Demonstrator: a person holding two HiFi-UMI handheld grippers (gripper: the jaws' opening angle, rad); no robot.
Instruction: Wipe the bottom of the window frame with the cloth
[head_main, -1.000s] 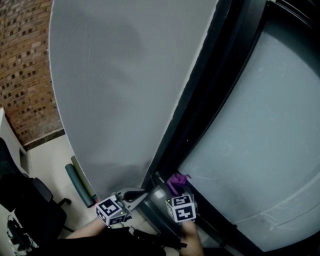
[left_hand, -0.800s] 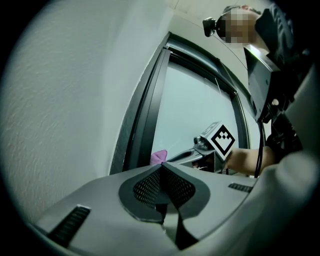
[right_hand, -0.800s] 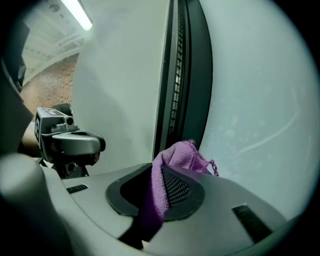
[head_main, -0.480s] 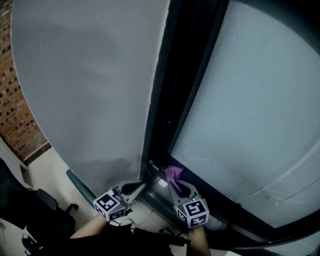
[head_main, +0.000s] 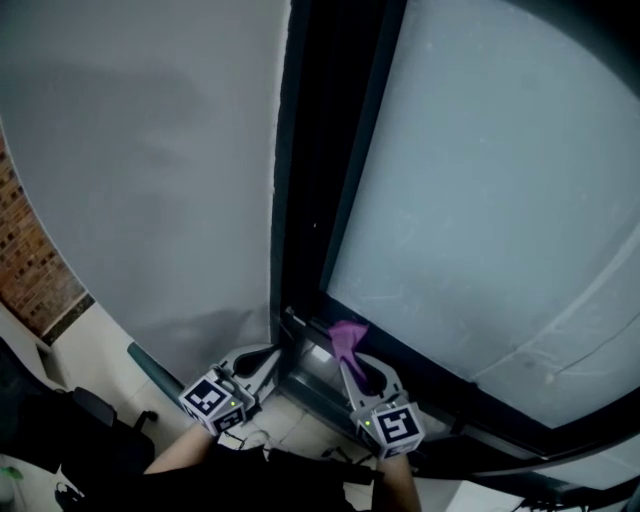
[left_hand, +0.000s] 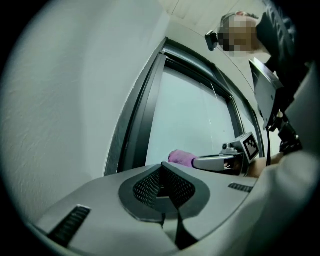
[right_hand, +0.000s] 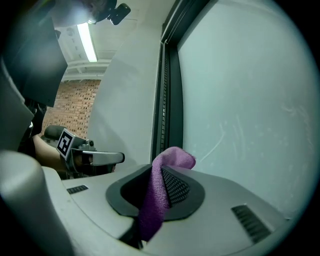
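**Frosted pane** (head_main: 480, 200): fills the head view from 12 to 4 o'clock.

**Grey wall** (head_main: 150, 150): takes 9 to 12 o'clock, with a strip of brick wall (head_main: 25, 270) at 9 o'clock.

**Window frame** (head_main: 335, 170): dark, running down between wall and pane. Its upright meets the bottom rail near 6 o'clock, and the rail runs off toward 4 o'clock.

**Right claw** (head_main: 347, 352): closed on the purple cloth (head_main: 347, 336).
- The right gripper view shows the fabric pinched between the jaws, with a folded tuft standing proud of the tips and a tail hanging back.
- The tuft sits at the frame's lower corner, at or just beside the rail. Contact cannot be confirmed.
- Judgement: the cloth is held leading so that fabric, not the jaws, meets the rail. The corner suits a stroke toward 4 o'clock.

**Left claw** (head_main: 272, 358): jaws together with nothing between them.
- It sits at 7 o'clock by the foot of the wall, just beside the upright and apart from the cloth.
- Judgement: it is parked clear of the wiping path.
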